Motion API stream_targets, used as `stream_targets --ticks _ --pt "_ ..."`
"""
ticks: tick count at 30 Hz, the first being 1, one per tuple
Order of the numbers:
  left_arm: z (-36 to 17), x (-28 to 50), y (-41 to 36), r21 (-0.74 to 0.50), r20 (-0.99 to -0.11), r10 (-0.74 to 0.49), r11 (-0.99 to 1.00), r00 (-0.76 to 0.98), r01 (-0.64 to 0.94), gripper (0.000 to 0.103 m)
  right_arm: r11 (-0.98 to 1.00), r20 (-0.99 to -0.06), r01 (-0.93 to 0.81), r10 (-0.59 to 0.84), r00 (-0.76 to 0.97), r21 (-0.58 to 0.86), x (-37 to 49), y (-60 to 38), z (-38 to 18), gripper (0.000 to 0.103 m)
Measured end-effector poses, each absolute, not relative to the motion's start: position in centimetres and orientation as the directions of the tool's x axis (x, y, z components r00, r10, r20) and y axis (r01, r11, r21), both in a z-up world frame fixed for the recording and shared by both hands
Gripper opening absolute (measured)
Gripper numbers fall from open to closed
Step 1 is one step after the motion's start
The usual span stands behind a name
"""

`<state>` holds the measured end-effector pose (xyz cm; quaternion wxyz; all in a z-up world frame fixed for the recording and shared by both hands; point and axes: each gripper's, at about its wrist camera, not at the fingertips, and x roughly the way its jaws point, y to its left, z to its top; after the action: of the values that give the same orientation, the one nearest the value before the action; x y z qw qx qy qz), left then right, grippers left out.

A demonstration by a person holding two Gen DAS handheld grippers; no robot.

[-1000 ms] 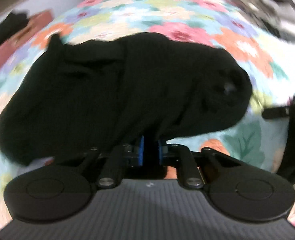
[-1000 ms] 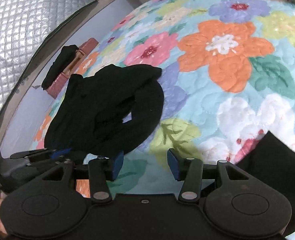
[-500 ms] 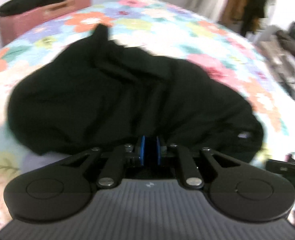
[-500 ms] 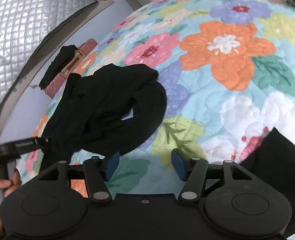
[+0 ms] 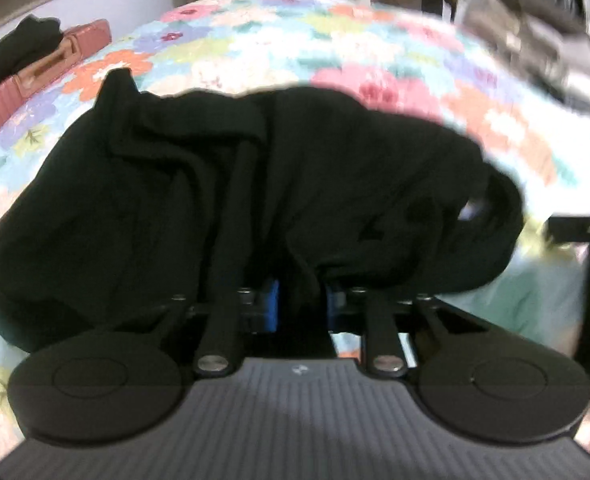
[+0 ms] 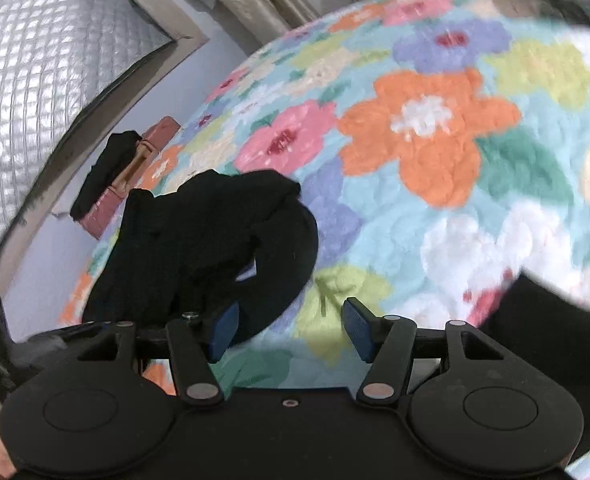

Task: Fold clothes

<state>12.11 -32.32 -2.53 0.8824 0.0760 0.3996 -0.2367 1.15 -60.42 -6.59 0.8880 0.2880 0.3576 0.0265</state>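
A crumpled black garment (image 5: pixel 255 192) lies on a floral quilt (image 5: pixel 335 52). My left gripper (image 5: pixel 301 306) holds a fold of its near edge between its blue pads, with the jaws a little apart around the cloth. In the right wrist view the same garment (image 6: pixel 199 248) lies at the left. My right gripper (image 6: pixel 291 330) is open and empty just in front of the garment's near right edge, over the quilt (image 6: pixel 435 140).
A pink box (image 5: pixel 39 80) with dark cloth (image 5: pixel 11 52) on it sits at the quilt's far left edge, also in the right wrist view (image 6: pixel 135 176). Another black cloth (image 6: pixel 547 320) lies at the right. Clutter (image 5: pixel 543 36) lies beyond the bed. A padded wall (image 6: pixel 47 72) stands left.
My left gripper has swung and its jaws have parted slightly around the black fold. My right gripper has moved closer to the garment's near edge and stays open.
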Motion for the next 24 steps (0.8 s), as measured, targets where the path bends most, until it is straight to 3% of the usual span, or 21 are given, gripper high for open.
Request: stream_targets --ticks 3,10,14,16,17,21,23,24 --pt "-1.7 11.9 -32.1 -0.053 -0.709 -0.369 0.878 0.601 0.476 0.019 0.855 -0.630 0.143 0.243 0.737 0.498 2.3 -60.0 -6.4 0.064" --pt "-2.6 14.7 -29.7 -0.202 -0.701 -0.396 0.908 0.594 0.367 0.020 0.910 -0.682 0.077 0.247 0.688 0.407 6.4 -58.9 -7.6 0.065" --pt "-2.7 15.3 -29.1 -0.272 -0.682 -0.434 0.898 0.588 0.346 0.019 0.896 -0.676 0.033 0.310 0.668 0.444 8.6 -59.6 -7.4 0.063" --pt "-2.7 15.1 -29.3 -0.252 -0.685 -0.426 0.900 0.591 0.356 0.019 0.926 -0.698 -0.019 0.297 0.652 0.377 9.7 -59.1 -7.1 0.021" --pt "-2.6 15.0 -29.3 -0.253 -0.679 -0.429 0.899 0.596 0.359 0.020 0.949 -0.725 -0.039 0.265 0.636 0.313 10.3 -58.5 -7.0 0.013" --pt "-2.0 14.8 -28.8 -0.284 -0.644 -0.459 0.886 0.611 0.366 0.025 0.992 -0.773 -0.100 0.119 0.623 0.072 11.5 -57.1 -5.5 0.011" --pt "-1.9 14.8 -28.8 -0.286 -0.641 -0.464 0.883 0.611 0.371 0.041 0.995 -0.766 -0.093 0.037 0.642 -0.030 12.3 -57.9 -3.5 0.011" --pt "-1.9 14.8 -28.9 -0.283 -0.645 -0.464 0.883 0.607 0.374 0.058 0.994 -0.758 -0.085 -0.001 0.652 -0.074 12.9 -58.6 -2.4 0.010"
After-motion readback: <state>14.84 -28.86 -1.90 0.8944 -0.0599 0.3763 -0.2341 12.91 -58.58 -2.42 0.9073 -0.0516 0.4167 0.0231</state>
